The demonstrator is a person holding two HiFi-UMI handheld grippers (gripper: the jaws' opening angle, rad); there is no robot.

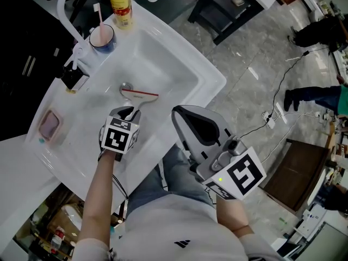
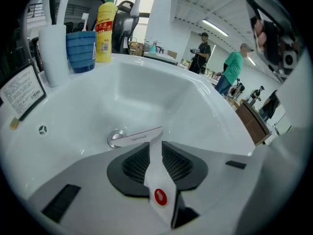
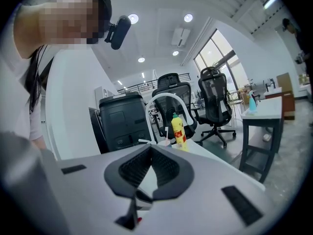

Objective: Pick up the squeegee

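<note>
A white squeegee (image 1: 140, 94) with a red-edged blade lies in the white sink (image 1: 206, 69), its blade beside the drain (image 1: 126, 87). Its handle points back toward my left gripper (image 1: 129, 112), which hangs low over the basin's near side. In the left gripper view the handle, marked with a red dot, runs between the jaws of the left gripper (image 2: 155, 143), and the squeegee blade (image 2: 139, 137) rests by the drain (image 2: 116, 137). The pads flank the handle without clamping it. My right gripper (image 1: 176, 113) hovers outside the sink's front edge, shut and empty, with the right gripper (image 3: 150, 147) aimed level across the room.
On the sink's back ledge stand a yellow bottle (image 1: 120, 4), a blue cup (image 1: 102, 37) with a toothbrush, a white faucet (image 1: 65, 4) and a small sign (image 1: 73, 79). A pink soap dish (image 1: 49, 125) sits at the left. People (image 2: 234, 70) stand far off.
</note>
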